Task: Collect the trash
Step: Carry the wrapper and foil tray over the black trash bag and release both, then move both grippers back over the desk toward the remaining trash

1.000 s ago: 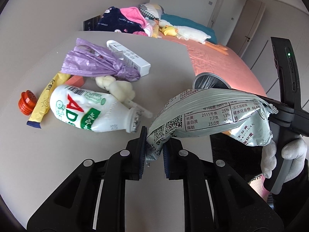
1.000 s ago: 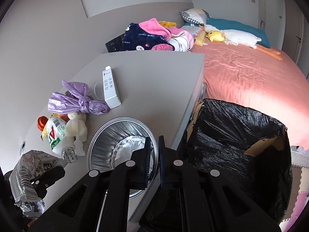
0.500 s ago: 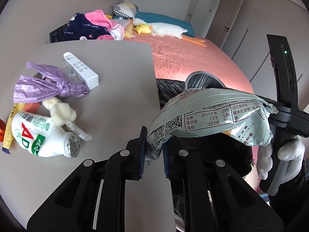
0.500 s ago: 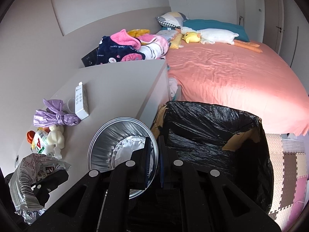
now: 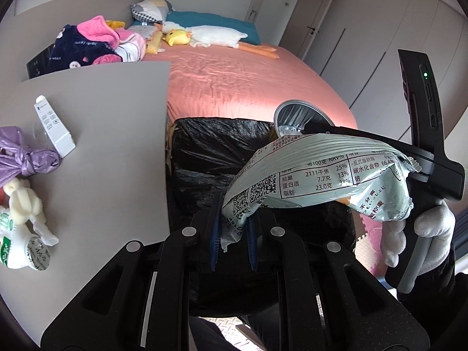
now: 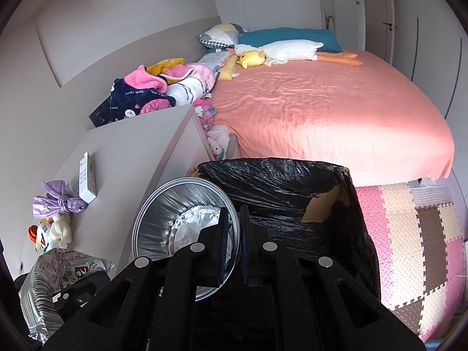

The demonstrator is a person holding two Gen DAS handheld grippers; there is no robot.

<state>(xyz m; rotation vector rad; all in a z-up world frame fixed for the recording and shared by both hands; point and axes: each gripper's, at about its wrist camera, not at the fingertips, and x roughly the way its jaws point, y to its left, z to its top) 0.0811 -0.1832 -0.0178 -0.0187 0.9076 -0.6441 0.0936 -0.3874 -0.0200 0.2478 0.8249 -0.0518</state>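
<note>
A wide bed (image 6: 321,111) with a salmon-pink sheet fills the far part of the room, and a white goose toy (image 6: 280,49) is laid across its head end beside a small yellow duck toy (image 6: 251,58). A heap of clothes (image 6: 152,90) is piled between the bed and a grey tabletop (image 5: 111,146). Just beside the table's edge a box lined with a black bin bag (image 6: 292,193) is seen, standing open on a floor of pink and beige foam mats (image 6: 409,234).

A crumpled snack bag (image 5: 316,178) is pinched by one corner between the pressed-together jaws of the left gripper (image 5: 232,234) and is held in the air over the black bag. A round foil tray (image 6: 184,222) is clamped by its rim in the closed jaws of the right gripper (image 6: 234,245), also above the bag's near edge. The right gripper's handle is grasped by a white-gloved hand (image 5: 421,234).

On the table a knotted purple bag (image 5: 26,161), a white power strip (image 5: 54,125), a white bottle (image 5: 20,245) lying on its side and a small cream toy figure (image 5: 23,201) are left close together.
</note>
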